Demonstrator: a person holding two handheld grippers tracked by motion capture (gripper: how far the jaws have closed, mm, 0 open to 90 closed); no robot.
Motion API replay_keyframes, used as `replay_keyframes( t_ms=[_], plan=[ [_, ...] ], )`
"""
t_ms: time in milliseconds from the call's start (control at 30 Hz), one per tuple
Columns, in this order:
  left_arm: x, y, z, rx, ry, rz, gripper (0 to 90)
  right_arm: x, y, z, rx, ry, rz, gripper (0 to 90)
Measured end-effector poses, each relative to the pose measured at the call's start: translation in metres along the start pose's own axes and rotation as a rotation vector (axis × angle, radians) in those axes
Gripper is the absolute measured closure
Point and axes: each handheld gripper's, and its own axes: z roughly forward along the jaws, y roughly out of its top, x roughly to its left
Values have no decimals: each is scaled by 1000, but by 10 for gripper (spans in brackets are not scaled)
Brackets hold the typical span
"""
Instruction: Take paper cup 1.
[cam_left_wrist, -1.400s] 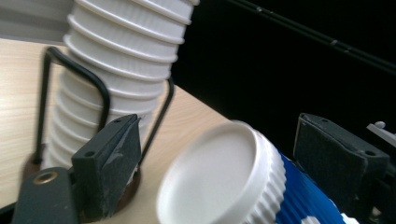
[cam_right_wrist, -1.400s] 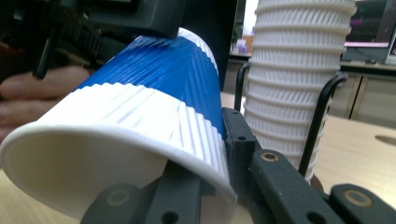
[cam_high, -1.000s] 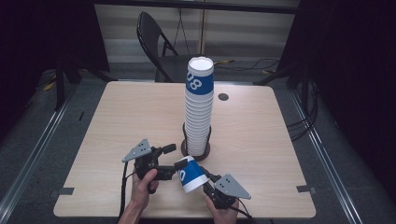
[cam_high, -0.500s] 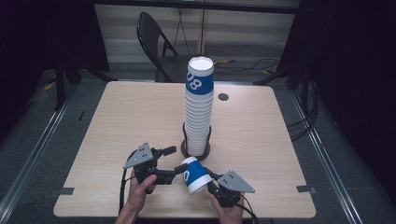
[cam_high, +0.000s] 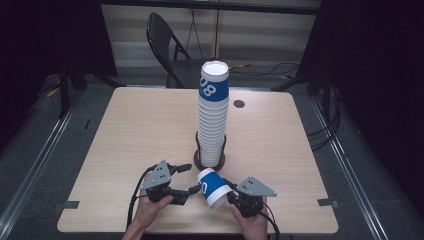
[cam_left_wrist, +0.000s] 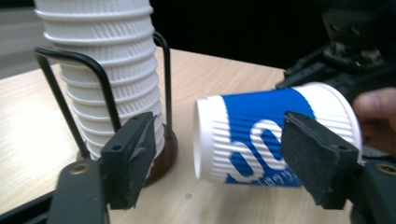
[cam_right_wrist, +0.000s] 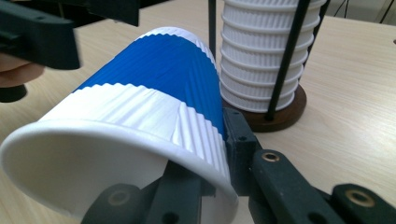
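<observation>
A blue-and-white ribbed paper cup (cam_high: 214, 187) (cam_left_wrist: 252, 140) (cam_right_wrist: 154, 84) lies tilted on its side just above the table's near edge. My right gripper (cam_high: 226, 197) (cam_right_wrist: 205, 149) is shut on the cup's rim, one jaw inside the mouth and one outside. My left gripper (cam_high: 194, 178) (cam_left_wrist: 219, 121) points at the cup from the left, and its jaws have just been closing. The cup's base end sits between them. One pad overlaps the cup's side, and the other stands clear of the base by a gap. Behind rises a tall stack of cups (cam_high: 212, 120) (cam_left_wrist: 107, 70) (cam_right_wrist: 266, 51).
The stack stands in a black wire holder on a round wooden base (cam_high: 197, 162) (cam_left_wrist: 163, 154) (cam_right_wrist: 289, 112), close behind both grippers. The wooden table (cam_high: 125, 130) has a small cable hole (cam_high: 239, 104) at the back. A folding chair (cam_high: 165, 45) stands beyond it.
The right gripper has carried the cup slightly to the right. The left gripper's jaws have narrowed a little around the cup's base end.
</observation>
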Motion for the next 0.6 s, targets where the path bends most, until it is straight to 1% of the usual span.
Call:
replay_keyframes(
  t_ms=[33, 67, 100, 133, 167, 200, 267, 300, 333, 367, 400, 433, 467, 500, 533, 567, 600],
  plan=[
    [0, 0, 0, 0, 0, 0, 254, -1, 1, 0, 11, 6, 7, 848],
    [-1, 0, 1, 9, 7, 13, 254, -1, 1, 0, 11, 6, 7, 848],
    [-3, 0, 2, 27, 18, 30, 251, -3, 2, -1, 16, 16, 11, 848],
    [-4, 0, 3, 30, 18, 39, 236, -4, 4, -1, 24, 19, 9, 848],
    [-5, -1, 3, 28, 0, 58, 231, -6, 5, -2, 37, 16, 4, 848],
    [-5, -1, 3, 28, 0, 58, 225, -7, 6, -3, 46, 18, 4, 848],
    [-8, -1, 4, 40, 9, 86, 208, -10, 8, -3, 58, 20, 5, 848],
    [-8, -1, 4, 40, 9, 86, 200, -10, 8, -3, 58, 20, 5, 848],
    [-10, -2, 5, 48, 17, 98, 200, -11, 9, -4, 61, 22, 5, 849],
    [-11, -2, 5, 55, 19, 106, 200, -13, 9, -4, 70, 26, 1, 848],
    [-13, -3, 7, 76, 31, 126, 185, -14, 11, -5, 91, 31, 0, 848],
    [-13, -3, 7, 76, 31, 126, 186, -14, 11, -5, 91, 31, 0, 848],
    [-15, -4, 9, 83, 40, 137, 186, -15, 11, -5, 95, 34, -3, 849],
    [-17, -4, 10, 94, 40, 157, 183, -15, 12, -5, 102, 38, -5, 849],
    [-20, -4, 12, 113, 48, 192, 175, -16, 13, -5, 110, 45, -3, 849],
    [-20, -4, 12, 113, 48, 192, 170, -16, 13, -5, 110, 45, -3, 849],
    [-25, -5, 16, 127, 61, 225, 162, -17, 14, -5, 118, 50, -2, 849]
  ],
)
